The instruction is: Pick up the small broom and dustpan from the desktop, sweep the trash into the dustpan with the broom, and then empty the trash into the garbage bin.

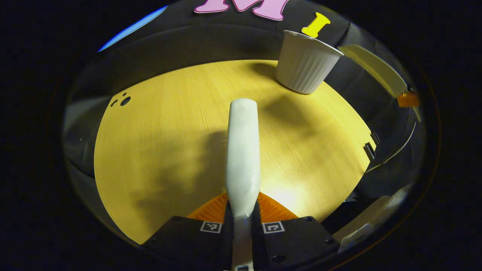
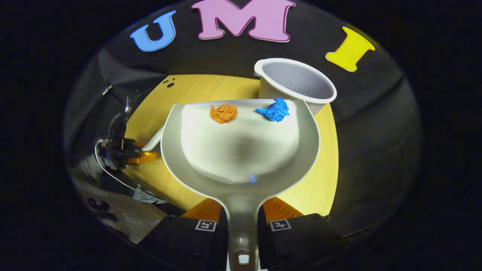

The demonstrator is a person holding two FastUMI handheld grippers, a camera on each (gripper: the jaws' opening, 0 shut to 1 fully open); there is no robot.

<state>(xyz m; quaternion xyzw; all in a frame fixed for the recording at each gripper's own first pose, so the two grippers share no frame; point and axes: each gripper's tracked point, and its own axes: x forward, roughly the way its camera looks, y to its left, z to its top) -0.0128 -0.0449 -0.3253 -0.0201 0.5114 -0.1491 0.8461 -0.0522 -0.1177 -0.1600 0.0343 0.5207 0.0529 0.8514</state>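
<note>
Right gripper view: right gripper (image 2: pixel 243 226) clamped on dustpan (image 2: pixel 241 150) handle, tipped toward garbage bin (image 2: pixel 297 84) so orange wad (image 2: pixel 223 113) and blue wad (image 2: pixel 275 110) slide out; left gripper (image 1: pixel 243 224) closed around broom (image 1: pixel 243 150), parked aside above desktop (image 1: pixel 158 150).

Setup's pretty simple: a round-looking wooden tabletop (image 1: pixel 169 143), light yellowish grain, with a few small dark holes (image 1: pixel 122 101) near its far edge. Black cloth wall (image 2: pixel 376 113) wraps around behind it and it's dark all round. The light falls from above, leaving a bright patch on the wood and soft shadows across it.
</note>
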